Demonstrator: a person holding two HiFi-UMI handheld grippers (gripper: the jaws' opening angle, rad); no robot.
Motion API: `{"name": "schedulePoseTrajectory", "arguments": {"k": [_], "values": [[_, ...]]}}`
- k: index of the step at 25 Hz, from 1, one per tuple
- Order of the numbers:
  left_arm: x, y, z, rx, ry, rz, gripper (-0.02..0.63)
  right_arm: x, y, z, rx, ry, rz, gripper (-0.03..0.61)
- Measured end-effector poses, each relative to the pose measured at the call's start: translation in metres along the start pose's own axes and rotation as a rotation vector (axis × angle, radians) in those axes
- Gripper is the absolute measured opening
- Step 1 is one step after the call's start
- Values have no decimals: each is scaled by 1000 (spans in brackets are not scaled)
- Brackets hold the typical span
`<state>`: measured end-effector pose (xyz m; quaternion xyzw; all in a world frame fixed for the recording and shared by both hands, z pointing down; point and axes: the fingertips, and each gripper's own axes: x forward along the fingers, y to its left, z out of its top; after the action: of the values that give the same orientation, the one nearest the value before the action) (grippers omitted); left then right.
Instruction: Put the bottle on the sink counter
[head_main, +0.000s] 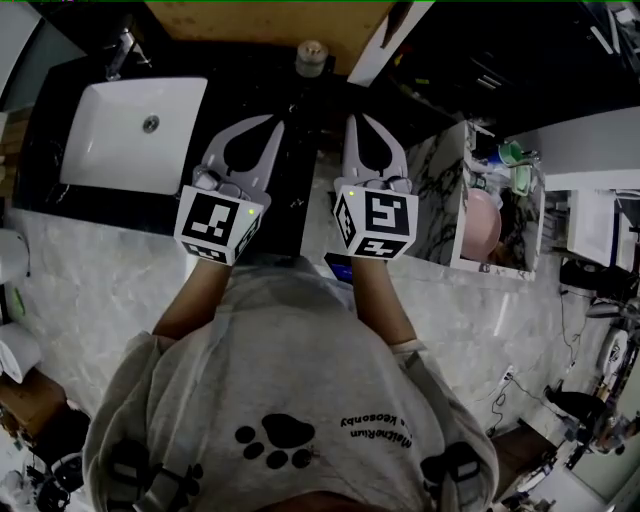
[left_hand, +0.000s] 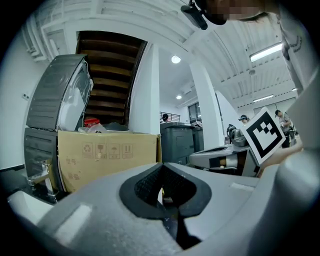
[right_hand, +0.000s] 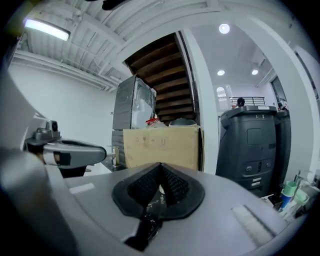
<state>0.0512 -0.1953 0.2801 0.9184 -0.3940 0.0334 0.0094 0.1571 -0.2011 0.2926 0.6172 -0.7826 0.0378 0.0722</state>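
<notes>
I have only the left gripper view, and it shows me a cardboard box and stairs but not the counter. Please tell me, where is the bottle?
Observer: In the head view the bottle stands free near the back edge of the dark sink counter.
Operator: Thank you. Is anything held on the right side?
Observer: No. The right gripper view shows the right gripper with its jaws together and nothing between them.
Operator: What lies beside the bottle?
Observer: In the head view a white sink is set into the counter, to the left of the bottle.
</notes>
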Motion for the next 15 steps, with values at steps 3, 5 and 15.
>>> {"name": "schedulePoseTrajectory", "arguments": {"k": [3, 5, 15], "values": [[-12, -7, 13, 0, -15, 10, 2, -18, 4, 14, 1, -34, -11, 0], [-21, -10, 21, -3, -26, 17, 3, -30, 7, 22, -8, -55, -22, 0], [-51, -24, 29, 8, -26, 8, 3, -69, 39, 40, -48, -123, -58, 0]]}}
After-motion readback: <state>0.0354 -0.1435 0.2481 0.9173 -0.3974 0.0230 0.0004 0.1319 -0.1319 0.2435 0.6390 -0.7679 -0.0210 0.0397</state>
